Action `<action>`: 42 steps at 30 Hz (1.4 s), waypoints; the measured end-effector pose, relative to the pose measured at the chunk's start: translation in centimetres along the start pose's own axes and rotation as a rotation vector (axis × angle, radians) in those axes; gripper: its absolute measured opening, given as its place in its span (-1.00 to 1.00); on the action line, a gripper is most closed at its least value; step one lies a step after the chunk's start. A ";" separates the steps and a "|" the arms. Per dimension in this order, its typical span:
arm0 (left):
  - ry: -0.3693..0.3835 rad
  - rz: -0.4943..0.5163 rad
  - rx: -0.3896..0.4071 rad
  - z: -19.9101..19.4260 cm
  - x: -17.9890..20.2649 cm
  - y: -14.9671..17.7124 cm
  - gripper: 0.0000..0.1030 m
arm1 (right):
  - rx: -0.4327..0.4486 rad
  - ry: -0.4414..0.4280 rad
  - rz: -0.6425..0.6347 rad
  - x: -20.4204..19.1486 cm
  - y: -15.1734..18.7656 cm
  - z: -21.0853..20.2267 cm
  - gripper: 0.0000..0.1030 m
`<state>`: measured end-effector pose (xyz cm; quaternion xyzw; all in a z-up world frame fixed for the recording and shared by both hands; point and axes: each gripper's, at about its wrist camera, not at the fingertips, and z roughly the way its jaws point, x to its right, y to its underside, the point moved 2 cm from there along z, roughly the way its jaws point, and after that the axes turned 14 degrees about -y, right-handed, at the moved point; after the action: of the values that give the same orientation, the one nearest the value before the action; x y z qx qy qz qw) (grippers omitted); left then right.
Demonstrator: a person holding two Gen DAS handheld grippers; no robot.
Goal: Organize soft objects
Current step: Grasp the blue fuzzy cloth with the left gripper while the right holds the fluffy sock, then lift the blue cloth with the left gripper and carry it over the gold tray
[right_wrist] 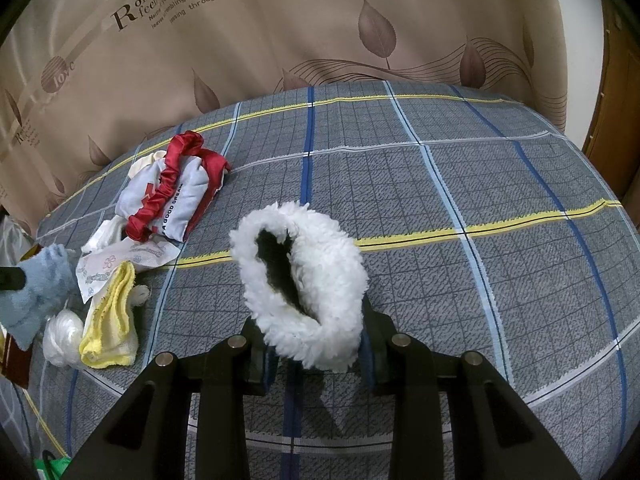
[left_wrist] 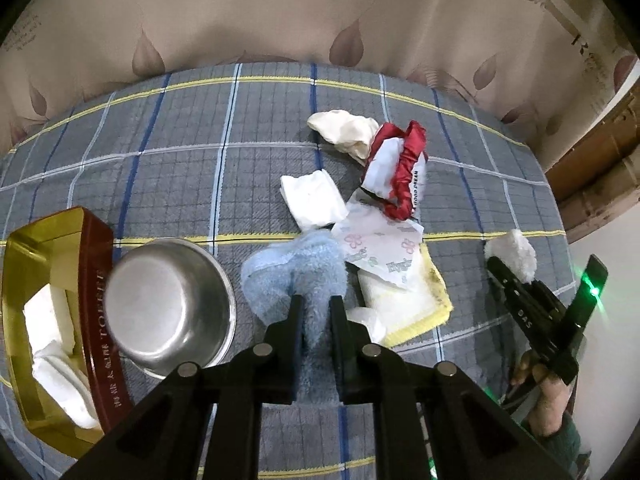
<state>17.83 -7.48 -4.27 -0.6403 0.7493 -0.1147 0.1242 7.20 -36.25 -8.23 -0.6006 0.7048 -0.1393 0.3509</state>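
My left gripper (left_wrist: 316,304) is shut on a fluffy light-blue cloth (left_wrist: 294,276), lifted a little above the plaid cover; the same blue cloth (right_wrist: 38,292) shows at the left edge of the right wrist view. My right gripper (right_wrist: 316,320) is shut on a fluffy white ring-shaped piece (right_wrist: 320,280) with a dark hollow, held above the cover; in the left wrist view this white piece (left_wrist: 514,254) sticks out of the right gripper (left_wrist: 516,280) at the far right. A pile of soft things lies between them: a red-trimmed pouch (left_wrist: 400,168), a folded white cloth (left_wrist: 314,198), a yellow-edged cloth (left_wrist: 404,300).
A gold and red box (left_wrist: 96,280) with white cloths inside sits at the left, a steel bowl (left_wrist: 172,304) beside it. A printed tissue pack (left_wrist: 380,246) and a cream cloth (left_wrist: 346,128) lie in the pile. A leaf-patterned curtain (right_wrist: 320,20) hangs behind the plaid cover (right_wrist: 480,200).
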 end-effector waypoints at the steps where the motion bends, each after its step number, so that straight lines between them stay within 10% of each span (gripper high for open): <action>1: 0.004 0.003 0.000 -0.2 -0.1 0.1 -0.77 | 0.000 0.000 0.000 0.0 0.0 0.0 -0.42; 15: -0.004 -0.028 0.054 -4.1 -3.5 0.4 -0.77 | -0.001 0.001 0.001 0.0 0.0 0.0 -0.42; 42: -0.328 -0.294 0.012 -2.4 -25.1 1.3 -0.77 | -0.006 0.009 -0.006 0.0 0.1 0.1 -0.40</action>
<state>19.56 17.59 -1.49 -0.7519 0.6170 -0.0304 0.2304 7.17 -36.18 -8.37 -0.6030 0.7051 -0.1408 0.3455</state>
